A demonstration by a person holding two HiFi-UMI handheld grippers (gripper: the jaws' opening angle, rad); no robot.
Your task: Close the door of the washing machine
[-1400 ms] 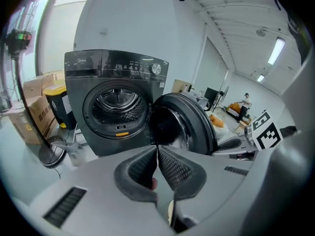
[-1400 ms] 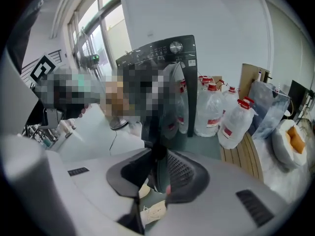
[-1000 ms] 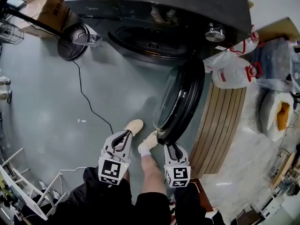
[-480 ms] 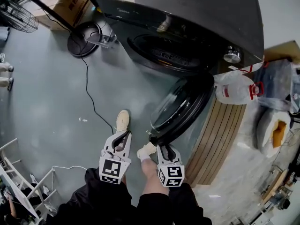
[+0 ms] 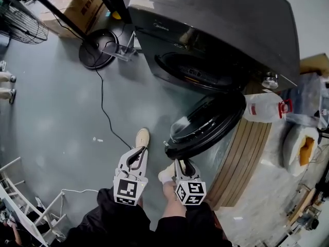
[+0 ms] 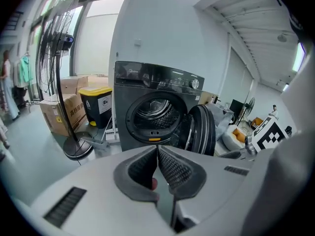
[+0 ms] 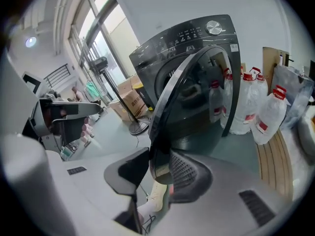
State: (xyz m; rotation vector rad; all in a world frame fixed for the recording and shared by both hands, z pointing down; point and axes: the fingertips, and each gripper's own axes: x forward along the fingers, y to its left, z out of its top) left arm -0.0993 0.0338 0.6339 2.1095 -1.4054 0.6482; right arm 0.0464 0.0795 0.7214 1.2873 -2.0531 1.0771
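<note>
A dark grey front-loading washing machine stands at the top of the head view with its drum opening showing. Its round door hangs half open, hinged on the right. My right gripper grips the door's free rim, which sits between both pads. The door's glass fills the middle of the right gripper view. My left gripper hangs beside it over the floor, shut and empty. Ahead of its closed jaws are the drum and the door.
A fan base with a black cable stands left of the machine, near a cardboard box. Water jugs and a wooden panel are on the right. The person's shoe is below the door. A white rack is at lower left.
The door has swung from nearly edge-on toward the machine's front, carried by my right gripper. Both grippers and the person's feet have moved closer to the machine.
</note>
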